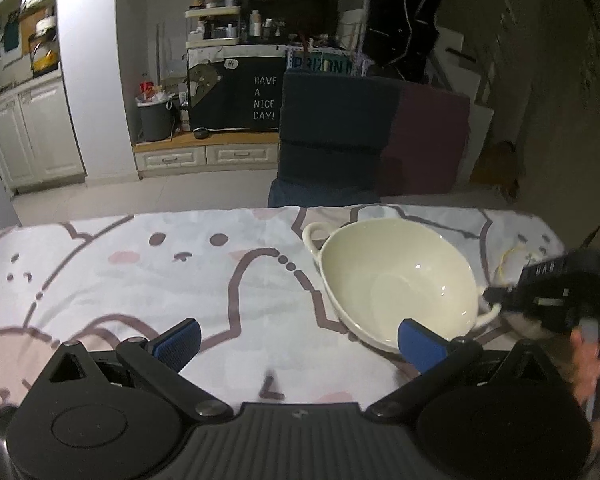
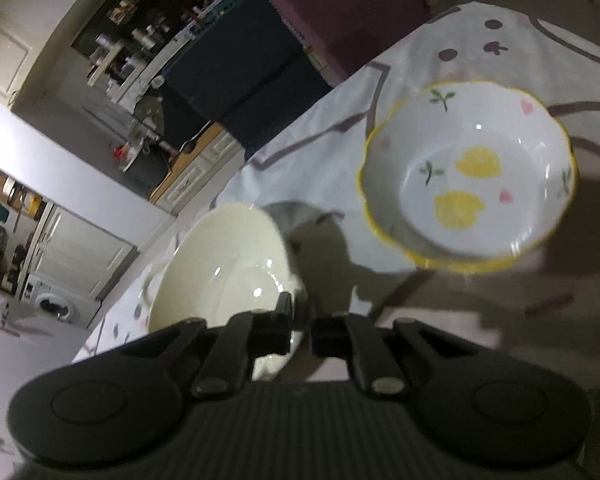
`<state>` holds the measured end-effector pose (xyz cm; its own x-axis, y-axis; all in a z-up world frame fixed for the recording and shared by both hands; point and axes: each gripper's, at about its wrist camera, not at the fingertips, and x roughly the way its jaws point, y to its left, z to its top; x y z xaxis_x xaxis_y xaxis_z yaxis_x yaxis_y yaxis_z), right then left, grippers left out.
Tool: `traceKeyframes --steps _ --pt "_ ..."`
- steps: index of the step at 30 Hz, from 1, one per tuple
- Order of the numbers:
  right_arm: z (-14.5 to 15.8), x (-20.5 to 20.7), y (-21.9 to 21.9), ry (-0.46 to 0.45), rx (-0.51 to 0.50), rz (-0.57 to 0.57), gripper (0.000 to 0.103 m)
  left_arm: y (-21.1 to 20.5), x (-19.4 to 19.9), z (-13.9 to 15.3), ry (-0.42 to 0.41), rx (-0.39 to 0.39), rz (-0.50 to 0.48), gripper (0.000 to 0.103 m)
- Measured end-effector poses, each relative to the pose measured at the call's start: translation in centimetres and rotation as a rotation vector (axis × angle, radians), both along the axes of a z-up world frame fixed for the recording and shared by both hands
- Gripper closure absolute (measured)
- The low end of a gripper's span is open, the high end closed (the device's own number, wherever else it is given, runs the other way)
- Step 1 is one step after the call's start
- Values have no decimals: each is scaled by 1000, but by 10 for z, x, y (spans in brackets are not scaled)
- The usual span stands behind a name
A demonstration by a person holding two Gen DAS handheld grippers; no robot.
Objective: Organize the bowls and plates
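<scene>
One cream bowl (image 2: 220, 264), rim pinched by the right hand-held gripper (image 2: 300, 330).

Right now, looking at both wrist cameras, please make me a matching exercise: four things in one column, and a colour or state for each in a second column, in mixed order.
Things:
1. cream bowl
2. lemon bowl
3. left gripper
4. right gripper

Colour or state:
A. jaws wide open, blue pads, holding nothing
B. yellow rim, painted lemons inside
C. plain inside, a loop handle on each side
D. jaws nearly together at the edge of the cream bowl

Pairs: 1-C, 2-B, 3-A, 4-D
</scene>
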<state>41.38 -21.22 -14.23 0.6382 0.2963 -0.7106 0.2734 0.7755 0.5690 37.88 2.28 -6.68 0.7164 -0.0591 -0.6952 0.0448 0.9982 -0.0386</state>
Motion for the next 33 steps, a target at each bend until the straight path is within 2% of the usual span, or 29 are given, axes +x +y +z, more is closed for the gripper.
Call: traceKeyframes --steps 4,6,11,13,15,16,20,24,29,31,33 --pt "-3 20 -7 -23 -3 -5 93 -5 13 -5 -48 36 -44 0" --pt "-3 25 -7 -32 1 -4 92 -4 23 -6 -54 11 -96 0" --pt "-5 32 -17 -22 33 44 90 3 64 -10 -30 -76 -151 2" --pt "2 27 -19 -35 40 49 88 7 84 -13 -9 -128 -149 9" --pt "8 25 -21 -48 24 58 88 15 105 -18 27 -194 -123 23" --pt "11 28 -18 -57 15 58 88 17 113 -21 41 -215 -104 26" --pt "14 27 -18 -52 36 66 88 28 141 -37 96 -258 -29 48" --pt "13 29 -20 -29 35 66 88 35 156 -50 129 -253 13 60" --pt "11 35 -20 -26 30 79 88 27 166 -59 136 -195 -7 65" --pt "14 34 -19 -24 19 86 88 20 169 -61 146 -158 -27 67" --pt "15 34 -18 -12 6 96 87 11 171 -65 165 -88 -42 71"
